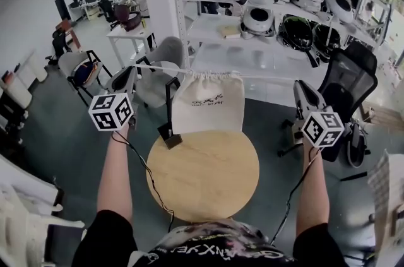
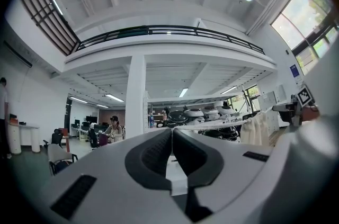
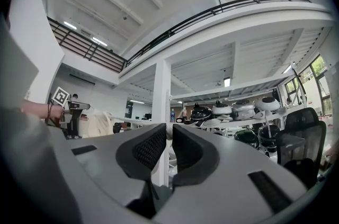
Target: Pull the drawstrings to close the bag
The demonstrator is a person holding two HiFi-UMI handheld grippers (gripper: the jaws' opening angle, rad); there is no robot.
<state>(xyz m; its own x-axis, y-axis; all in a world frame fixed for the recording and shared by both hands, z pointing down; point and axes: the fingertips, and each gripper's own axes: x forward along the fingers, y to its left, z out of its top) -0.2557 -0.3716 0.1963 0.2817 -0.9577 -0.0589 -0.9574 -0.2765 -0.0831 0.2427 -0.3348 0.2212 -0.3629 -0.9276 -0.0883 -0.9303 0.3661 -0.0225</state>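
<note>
A cream drawstring bag [image 1: 208, 105] with black print hangs in the air above the far edge of the round wooden table [image 1: 208, 183]. Its mouth is gathered tight, and the white drawstring [image 1: 158, 69] runs taut and nearly level out to both sides. My left gripper [image 1: 134, 68] is shut on the left end. My right gripper [image 1: 296, 85] is shut on the right end. In the left gripper view the closed jaws [image 2: 172, 130] pinch the drawstring [image 2: 212, 125], which leads right to the bag [image 2: 252, 130]. In the right gripper view the jaws [image 3: 169, 127] pinch the drawstring [image 3: 137, 121], which leads left to the bag [image 3: 96, 123].
A black upright stand [image 1: 169, 130] sits on the table's far left rim, just left of the bag. Behind the bag are white shelves [image 1: 252, 38] with helmets. Grey chairs [image 1: 158, 73] stand at the left, a black office chair [image 1: 350, 79] at the right.
</note>
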